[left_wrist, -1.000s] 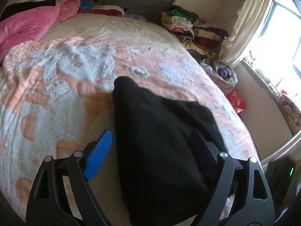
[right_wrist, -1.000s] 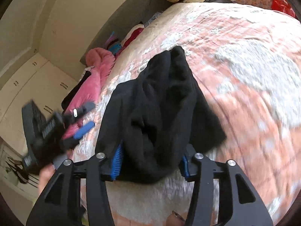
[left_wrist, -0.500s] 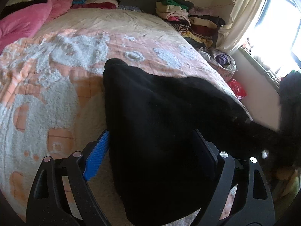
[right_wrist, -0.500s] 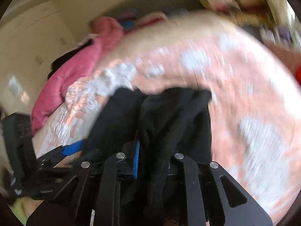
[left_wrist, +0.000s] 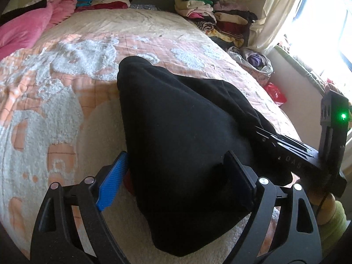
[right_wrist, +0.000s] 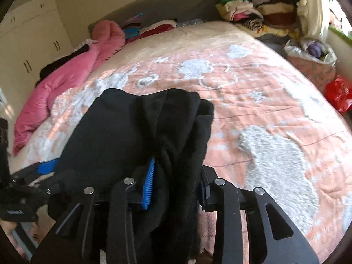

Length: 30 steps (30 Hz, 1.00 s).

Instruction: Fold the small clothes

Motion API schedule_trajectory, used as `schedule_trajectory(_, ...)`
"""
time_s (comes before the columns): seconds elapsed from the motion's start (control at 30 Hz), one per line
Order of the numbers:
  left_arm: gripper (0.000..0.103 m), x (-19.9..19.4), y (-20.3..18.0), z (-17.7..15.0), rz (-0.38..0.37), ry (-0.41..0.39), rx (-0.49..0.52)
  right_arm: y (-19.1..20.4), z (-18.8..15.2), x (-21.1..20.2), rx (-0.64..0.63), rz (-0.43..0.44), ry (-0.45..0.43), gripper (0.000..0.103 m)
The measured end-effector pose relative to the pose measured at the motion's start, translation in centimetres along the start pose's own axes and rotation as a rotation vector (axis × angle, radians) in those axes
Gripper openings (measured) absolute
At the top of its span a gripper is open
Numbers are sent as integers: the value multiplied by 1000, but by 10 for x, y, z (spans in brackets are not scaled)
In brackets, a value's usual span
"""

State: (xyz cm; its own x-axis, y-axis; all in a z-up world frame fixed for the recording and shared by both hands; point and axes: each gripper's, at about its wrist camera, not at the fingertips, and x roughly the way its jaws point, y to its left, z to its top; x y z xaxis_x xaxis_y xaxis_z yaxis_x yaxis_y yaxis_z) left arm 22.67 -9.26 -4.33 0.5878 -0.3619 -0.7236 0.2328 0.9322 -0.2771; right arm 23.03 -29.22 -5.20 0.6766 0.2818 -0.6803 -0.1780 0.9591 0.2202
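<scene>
In the left wrist view, a black garment (left_wrist: 182, 132) is seen spread over the peach and white bedspread (left_wrist: 66, 83), its far corner toward the middle of the bed and its near end lying between the fingers of the left gripper (left_wrist: 176, 184). The jaws are held wide apart, one blue pad (left_wrist: 113, 180) just beside the cloth's left edge, the other finger partly covered by the fabric; nothing is clamped. At the right edge the right gripper (left_wrist: 286, 147) is seen reaching into the cloth, a green light showing on its body. A pink blanket (left_wrist: 28, 26) is heaped at the far left, and stacks of folded clothes (left_wrist: 215, 17) stand at the far right corner by a curtain (left_wrist: 277, 17).

In the right wrist view, the same black garment (right_wrist: 140, 136) is gathered in a thick fold, and the right gripper (right_wrist: 176, 184) is pressed together on that bunch, the cloth hanging down between the fingers. The left gripper (right_wrist: 41, 171) is partly seen at the lower left, against the garment's edge. White cupboards (right_wrist: 28, 33) are seen behind the pink blanket (right_wrist: 66, 74)
</scene>
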Motion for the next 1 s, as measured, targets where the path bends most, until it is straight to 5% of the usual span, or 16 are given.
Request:
schedule_trajectory(0.27, 80, -5, 1, -1, -2, -1, 1, -5, -13, -34, 5, -59, -38, 42)
schedule_trajectory(0.6, 82, -13, 1, -7, 3, -1, 26, -8, -28, -62, 42, -89, -68, 73)
schedule_trajectory(0.8, 82, -19, 3, -9, 3, -4, 24, -2, -34, -75, 18, -116, -85, 82)
schedule_trajectory(1.0, 94, -27, 4, -10, 10, -11, 24, 4, -37, -90, 1, -133, -120, 95)
